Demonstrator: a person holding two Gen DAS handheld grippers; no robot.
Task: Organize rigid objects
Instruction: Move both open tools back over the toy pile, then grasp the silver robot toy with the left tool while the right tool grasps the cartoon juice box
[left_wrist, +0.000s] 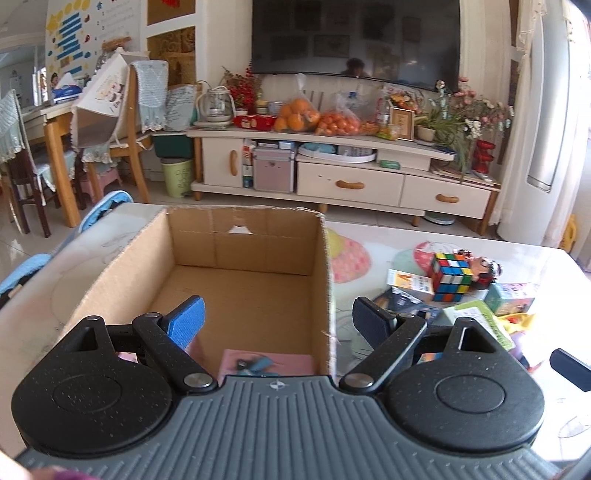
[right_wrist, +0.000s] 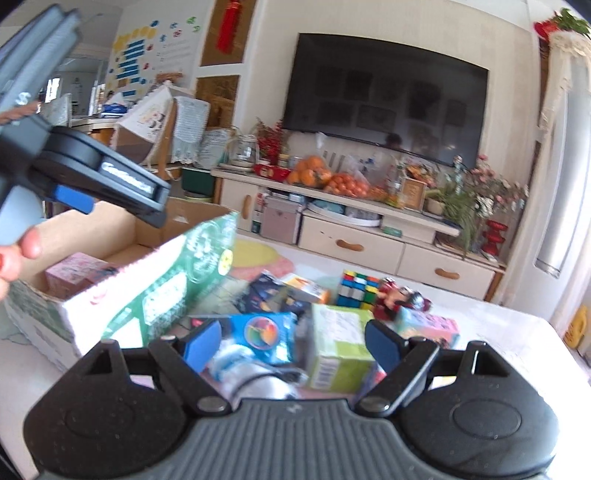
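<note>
An open cardboard box stands on the table; a pink box lies inside at its near wall. My left gripper is open and empty above the box's right wall. It also shows in the right wrist view over the box. My right gripper is open above a pile of small boxes: a blue one, a light green one. A Rubik's cube and a red figurine sit behind them.
The cube and pile lie right of the box. The table's far edge faces a TV cabinet with fruit bags. Wooden chairs stand at the left.
</note>
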